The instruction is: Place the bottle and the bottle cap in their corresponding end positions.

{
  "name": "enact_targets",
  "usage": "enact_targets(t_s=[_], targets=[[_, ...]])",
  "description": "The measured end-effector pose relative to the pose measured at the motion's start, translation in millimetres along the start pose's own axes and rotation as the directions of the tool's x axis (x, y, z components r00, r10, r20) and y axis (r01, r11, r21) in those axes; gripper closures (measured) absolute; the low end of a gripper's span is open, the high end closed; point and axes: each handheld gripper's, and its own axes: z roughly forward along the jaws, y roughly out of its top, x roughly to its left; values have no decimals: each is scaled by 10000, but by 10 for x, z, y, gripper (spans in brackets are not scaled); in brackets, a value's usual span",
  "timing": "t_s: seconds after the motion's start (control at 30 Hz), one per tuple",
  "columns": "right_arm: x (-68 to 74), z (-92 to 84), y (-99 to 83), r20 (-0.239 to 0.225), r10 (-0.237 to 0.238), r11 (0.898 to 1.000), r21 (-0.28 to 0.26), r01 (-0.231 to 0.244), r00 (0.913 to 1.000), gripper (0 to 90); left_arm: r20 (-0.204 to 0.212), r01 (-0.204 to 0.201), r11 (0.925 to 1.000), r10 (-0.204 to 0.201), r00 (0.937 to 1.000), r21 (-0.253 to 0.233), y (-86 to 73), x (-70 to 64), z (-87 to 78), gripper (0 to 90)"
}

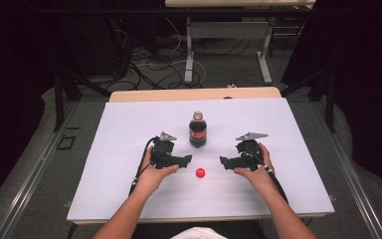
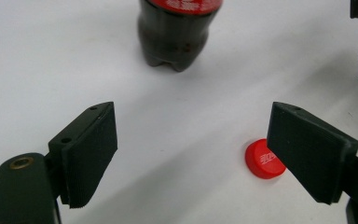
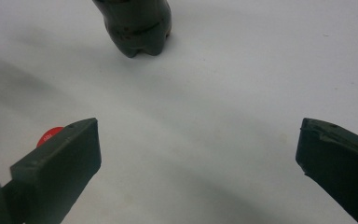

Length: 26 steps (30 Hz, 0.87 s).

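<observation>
Red cap (image 1: 200,173): lies flat on the white table cover (image 1: 119,149), between the two grippers and in front of the bottle; in the left gripper view (image 2: 262,158) one jaw partly hides it, and in the right gripper view (image 3: 49,134) it peeks from behind a jaw. White lettering on its top is too small to read.

Cola bottle (image 1: 197,129): stands upright and uncapped behind the cap, well apart from both grippers; dark drink inside, red label band (image 2: 182,4) whose print cannot be read.

Left gripper (image 1: 185,160): held low over the cover just left of the cap, jaws spread wide, nothing between them; the pads (image 2: 92,158) press on nothing.

Right gripper (image 1: 222,161): held just right of the cap, jaws wide apart and empty; bare white cover shows between them in the right gripper view.

Hands: the person's left hand (image 1: 155,172) and right hand (image 1: 256,169) each grasp a gripper from behind, forearms entering from the near edge.
</observation>
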Motion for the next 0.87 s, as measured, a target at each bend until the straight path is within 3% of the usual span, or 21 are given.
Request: enact_targets(t_s=[0.1, 0.2, 0.3, 0.4, 0.53, 0.67, 0.87], targets=[[-23, -8, -12, -40, 89, 10000, 9, -89, 10000, 0, -17, 1, 9993, -2, 10000, -377, -11, 94, -141, 172], [-40, -17, -18, -35, 47, 10000, 24, -47, 10000, 0, -293, -269, 9966, 247, 9993, -782, -35, 171, -282, 183], [-59, -22, -32, -57, 110, 9999, -1, -110, 9999, 0, -448, -230, 9940, 183, 9988, -1071, -83, 232, -395, 179], [-65, -23, -42, -96, 180, 9998, 40, -180, 9998, 0, -314, -244, 9954, 215, 9993, -929, -143, 324, -492, 174], [-77, -25, -50, -65, 187, 9998, 55, -186, 9998, 0, -236, 131, 9945, -156, 9996, -1036, -249, 443, -545, 162], [-98, -31, -58, -62, 230, 9997, 25, -230, 9997, 0, -283, 583, 9905, -623, 9977, -1249, -334, 535, -583, 72], [-115, -52, -68, -24, 313, 9995, 8, -313, 9995, 0, -281, 742, 9889, -784, 9965, -1286, -426, 646, -650, 6]])
